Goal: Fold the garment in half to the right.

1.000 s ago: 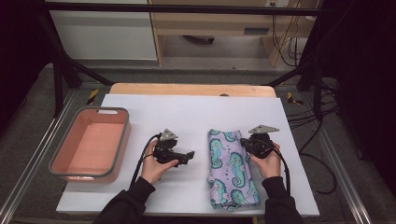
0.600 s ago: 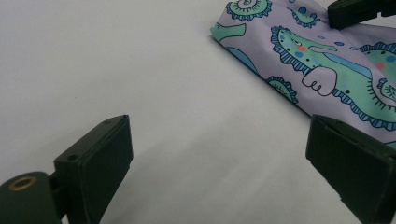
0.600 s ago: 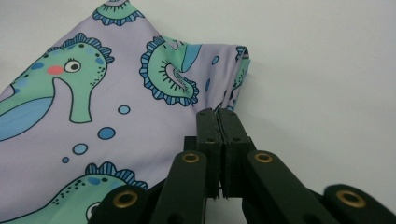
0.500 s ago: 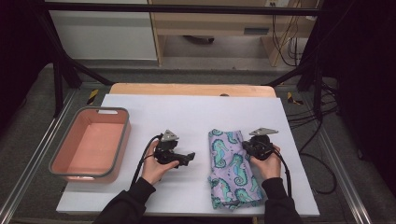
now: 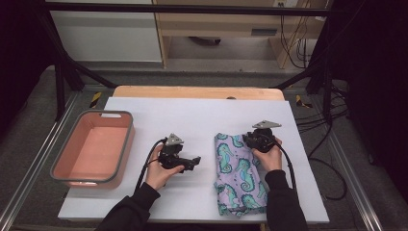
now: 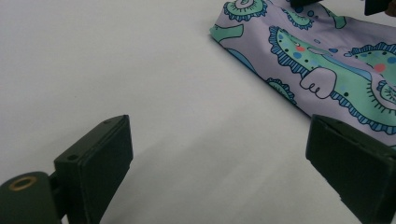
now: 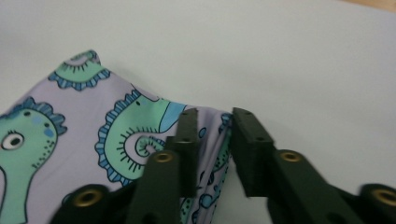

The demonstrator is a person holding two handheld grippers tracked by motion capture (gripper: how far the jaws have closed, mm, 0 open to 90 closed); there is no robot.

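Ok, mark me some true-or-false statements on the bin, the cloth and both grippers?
The bin is empty: true.
The cloth lies in the bin: false, it lies on the table, right of the bin.
The left gripper is open, with nothing between its jaws: true.
The right gripper is clamped tight on the cloth: false, its jaws have just been opening and stand slightly apart, with the cloth's edge between them.

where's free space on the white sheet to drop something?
Free: the far strip of the white sheet beyond both grippers, and the patch between bin and left gripper. Crowded: right side, under the seahorse cloth and right gripper.
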